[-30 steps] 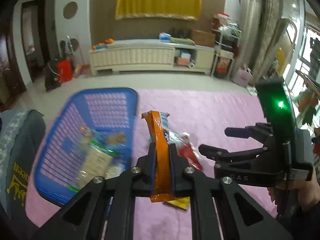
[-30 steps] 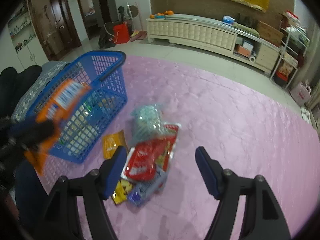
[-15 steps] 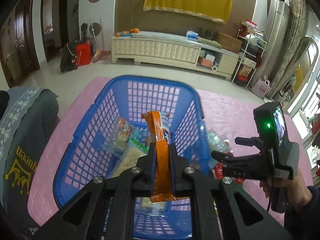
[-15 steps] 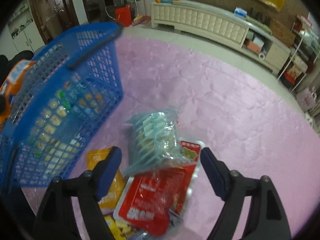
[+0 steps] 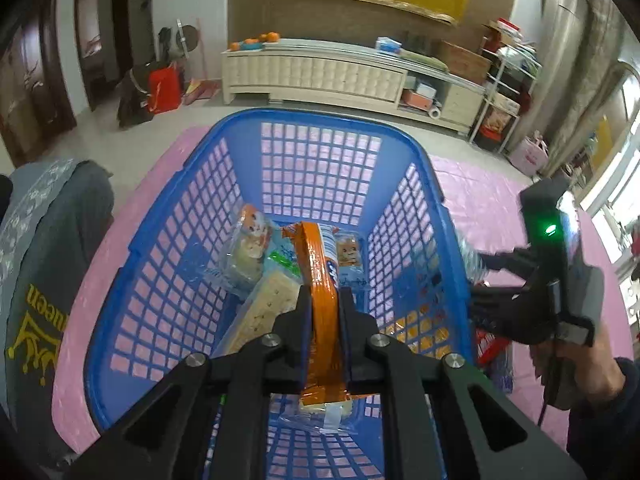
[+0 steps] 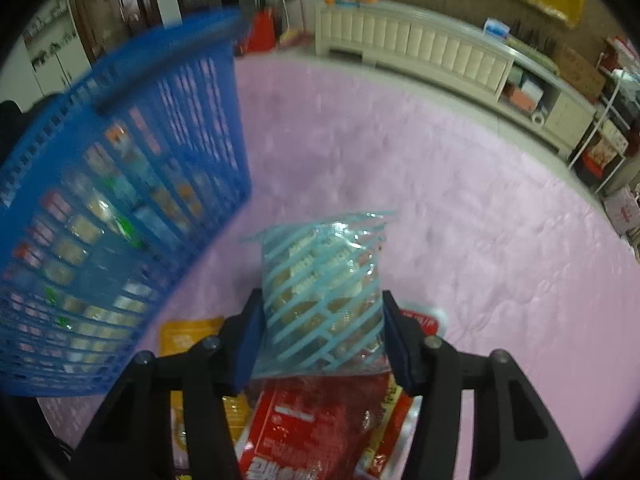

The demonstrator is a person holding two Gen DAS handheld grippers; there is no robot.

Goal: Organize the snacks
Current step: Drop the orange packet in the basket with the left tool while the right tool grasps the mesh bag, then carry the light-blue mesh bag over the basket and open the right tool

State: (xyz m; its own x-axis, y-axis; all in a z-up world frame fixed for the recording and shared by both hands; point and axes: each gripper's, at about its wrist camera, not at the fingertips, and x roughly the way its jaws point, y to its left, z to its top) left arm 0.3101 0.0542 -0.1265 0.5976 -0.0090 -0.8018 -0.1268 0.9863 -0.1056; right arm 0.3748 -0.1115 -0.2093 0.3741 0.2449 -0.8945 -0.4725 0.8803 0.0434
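Now our left gripper (image 5: 324, 300) clamps the orange packet (image 5: 320, 280) over the blue basket (image 5: 168, 240) — our right gripper's (image 6: 323, 328) jaws are closing on the blue-striped bag (image 6: 324, 280).

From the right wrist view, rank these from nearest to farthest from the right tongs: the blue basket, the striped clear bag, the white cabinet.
1. Striped clear bag: between the closing pads of the right tongs, on the snack pile.
2. Blue basket: to the left, on the pink mat.
3. White cabinet: along the back wall, beyond the mat.
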